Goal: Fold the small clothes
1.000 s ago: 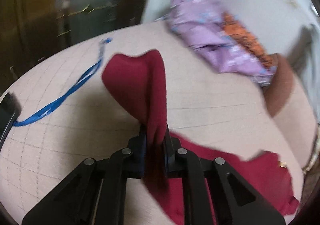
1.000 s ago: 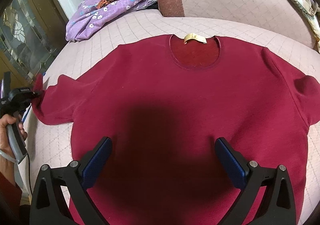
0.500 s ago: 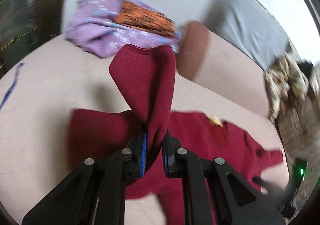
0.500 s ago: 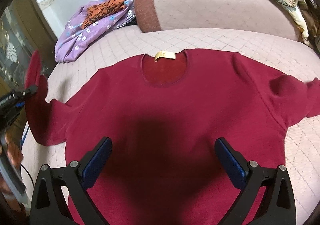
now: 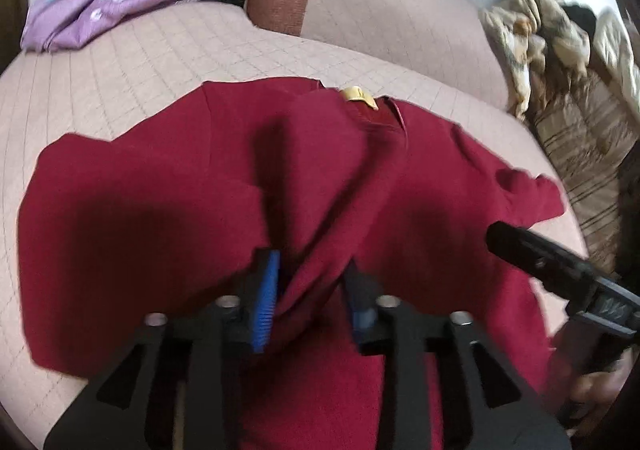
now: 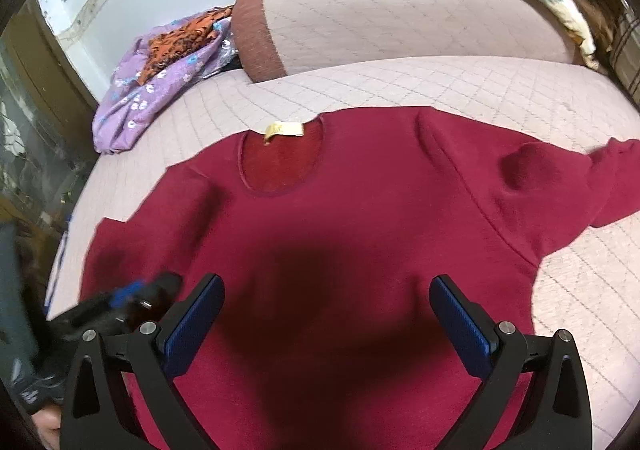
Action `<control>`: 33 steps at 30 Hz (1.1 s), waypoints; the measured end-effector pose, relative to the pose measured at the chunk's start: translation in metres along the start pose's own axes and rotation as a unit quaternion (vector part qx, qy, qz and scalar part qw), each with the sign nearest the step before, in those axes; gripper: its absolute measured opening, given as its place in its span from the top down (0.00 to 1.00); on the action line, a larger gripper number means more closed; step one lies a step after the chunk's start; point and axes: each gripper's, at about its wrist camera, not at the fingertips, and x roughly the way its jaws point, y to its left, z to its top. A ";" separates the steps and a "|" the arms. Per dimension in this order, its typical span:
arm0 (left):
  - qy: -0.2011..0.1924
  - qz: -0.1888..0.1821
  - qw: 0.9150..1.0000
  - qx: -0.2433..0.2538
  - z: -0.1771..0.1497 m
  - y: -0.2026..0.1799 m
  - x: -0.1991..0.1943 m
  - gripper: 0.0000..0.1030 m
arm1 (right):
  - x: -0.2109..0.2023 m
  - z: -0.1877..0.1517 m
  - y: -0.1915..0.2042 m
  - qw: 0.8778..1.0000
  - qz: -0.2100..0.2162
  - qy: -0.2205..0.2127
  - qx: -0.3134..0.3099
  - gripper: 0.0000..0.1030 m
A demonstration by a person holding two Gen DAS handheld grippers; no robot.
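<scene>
Left gripper (image 5: 310,300), jaws now parted, has swung the dark red sweater's (image 6: 360,217) sleeve (image 5: 320,177) across the chest — first fold laid; right gripper (image 6: 326,324) hovers wide open, empty.

Matt fleecy cloth sweater (image 6: 360,234)

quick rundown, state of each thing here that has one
red sweater: spread flat, front up, left sleeve folded across the chest
left sleeve: lying between the left fingers
right sleeve: out to the side, bunched, not folded
left gripper: part open, loose around the sleeve
right gripper: open, empty, over the hem
purple floral cloth: crumpled
</scene>
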 end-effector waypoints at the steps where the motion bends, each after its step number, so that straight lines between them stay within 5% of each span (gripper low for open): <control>1: -0.004 -0.007 1.000 -0.012 0.003 0.005 -0.011 0.52 | 0.001 0.002 0.002 1.000 0.014 0.000 -0.003 0.00; 2: -0.012 0.000 1.000 -0.025 0.005 0.010 -0.026 0.39 | 0.002 0.004 0.005 1.000 0.030 0.000 -0.008 0.00; 4: -0.042 0.051 0.997 -0.039 0.005 0.020 -0.058 0.32 | 0.006 0.008 0.012 0.998 0.056 0.002 -0.023 0.00; 10: -0.071 0.112 0.988 -0.081 -0.013 0.066 -0.097 0.32 | 0.037 0.023 0.038 0.994 0.069 0.012 -0.086 0.02; 14: -0.065 0.177 0.979 -0.073 -0.010 0.082 -0.080 0.32 | 0.058 0.019 0.043 0.992 0.046 0.031 -0.112 0.14; 18: -0.080 0.178 0.977 -0.085 -0.002 0.086 -0.081 0.32 | 0.068 0.017 0.041 0.993 0.038 0.021 -0.114 0.30; 20: -0.087 0.184 0.975 -0.087 0.000 0.087 -0.082 0.32 | 0.069 0.017 0.045 0.991 0.038 0.008 -0.131 0.62; 22: -0.087 0.192 0.973 -0.091 0.002 0.090 -0.080 0.32 | 0.070 0.018 0.051 0.988 0.023 0.000 -0.151 0.79; 23: -0.085 0.195 0.973 -0.094 0.002 0.093 -0.079 0.32 | 0.069 0.017 0.053 0.987 0.014 -0.004 -0.162 0.96; 28: -0.093 0.200 0.969 -0.114 0.007 0.104 -0.082 0.32 | 0.034 0.027 0.040 0.988 0.038 -0.041 -0.142 0.96; 33: -0.093 0.200 0.969 -0.115 0.007 0.104 -0.081 0.32 | -0.003 0.044 0.019 0.986 -0.003 -0.086 -0.140 0.96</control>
